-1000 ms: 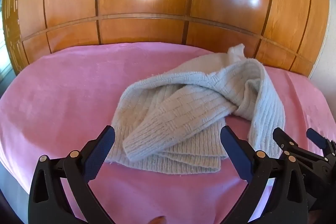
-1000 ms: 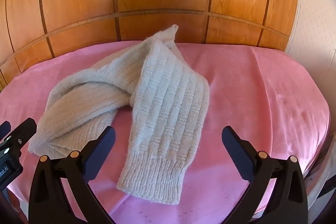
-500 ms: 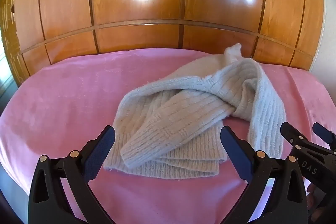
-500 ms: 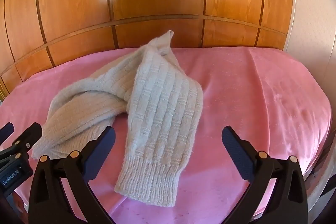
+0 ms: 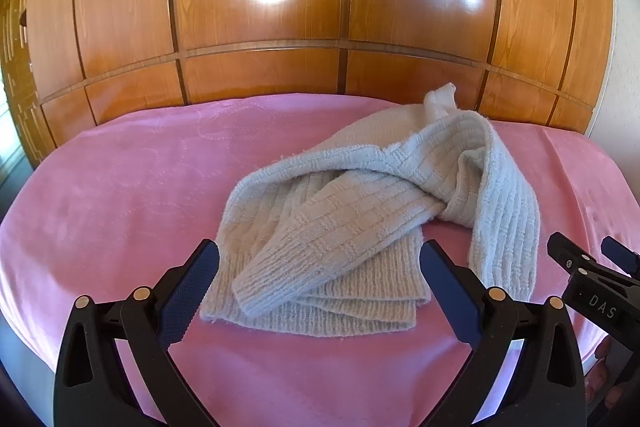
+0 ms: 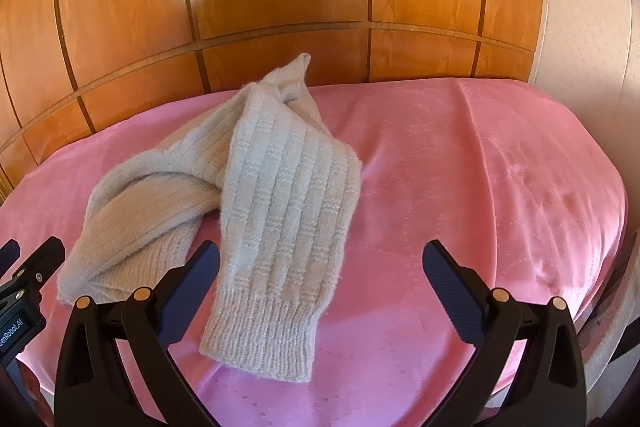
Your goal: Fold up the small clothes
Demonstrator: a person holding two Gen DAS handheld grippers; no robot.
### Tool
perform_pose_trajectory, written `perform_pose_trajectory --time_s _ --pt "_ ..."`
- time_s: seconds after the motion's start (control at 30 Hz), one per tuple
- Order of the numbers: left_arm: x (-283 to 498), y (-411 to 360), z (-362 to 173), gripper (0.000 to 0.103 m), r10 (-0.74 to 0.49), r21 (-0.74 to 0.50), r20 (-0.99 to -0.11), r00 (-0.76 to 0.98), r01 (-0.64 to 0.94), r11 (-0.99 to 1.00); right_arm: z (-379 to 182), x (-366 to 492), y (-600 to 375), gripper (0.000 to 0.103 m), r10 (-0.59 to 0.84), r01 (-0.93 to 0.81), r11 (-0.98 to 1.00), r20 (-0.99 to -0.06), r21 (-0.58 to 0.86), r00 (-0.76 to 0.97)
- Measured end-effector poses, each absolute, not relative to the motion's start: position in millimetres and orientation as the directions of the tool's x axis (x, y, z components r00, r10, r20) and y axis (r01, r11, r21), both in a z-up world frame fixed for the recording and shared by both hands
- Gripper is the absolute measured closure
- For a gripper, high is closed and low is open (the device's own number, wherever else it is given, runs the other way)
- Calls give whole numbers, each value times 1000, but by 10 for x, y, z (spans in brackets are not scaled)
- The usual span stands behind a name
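Sweater (image 5: pixel 372 223) bunched on pink bed (image 5: pixel 120 195), both sleeve cuffs pointing toward cameras. Left tool (image 5: pixel 318 283) and right tool (image 6: pixel 320 285) spread apart, empty.

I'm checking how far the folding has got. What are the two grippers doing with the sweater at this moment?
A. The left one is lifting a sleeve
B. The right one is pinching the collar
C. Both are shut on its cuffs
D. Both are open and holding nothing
D: the left gripper and the right gripper both stand wide open, while the sweater lies crumpled and ungrasped on the pink bedspread.
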State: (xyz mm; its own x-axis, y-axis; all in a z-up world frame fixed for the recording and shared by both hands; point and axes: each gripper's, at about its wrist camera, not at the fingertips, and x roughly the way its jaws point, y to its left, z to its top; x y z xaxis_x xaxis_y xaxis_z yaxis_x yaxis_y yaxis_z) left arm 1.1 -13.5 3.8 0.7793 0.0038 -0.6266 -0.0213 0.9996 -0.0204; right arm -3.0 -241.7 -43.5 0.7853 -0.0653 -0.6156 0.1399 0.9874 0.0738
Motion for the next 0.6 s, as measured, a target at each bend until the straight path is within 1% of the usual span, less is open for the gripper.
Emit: perform_pose_trajectory --time_s 0.6 --pt "-9 -216 76 4 -10 -10 -615 789 5 1000 -485 -11 -2493 2 -61 146 986 -638 81 768"
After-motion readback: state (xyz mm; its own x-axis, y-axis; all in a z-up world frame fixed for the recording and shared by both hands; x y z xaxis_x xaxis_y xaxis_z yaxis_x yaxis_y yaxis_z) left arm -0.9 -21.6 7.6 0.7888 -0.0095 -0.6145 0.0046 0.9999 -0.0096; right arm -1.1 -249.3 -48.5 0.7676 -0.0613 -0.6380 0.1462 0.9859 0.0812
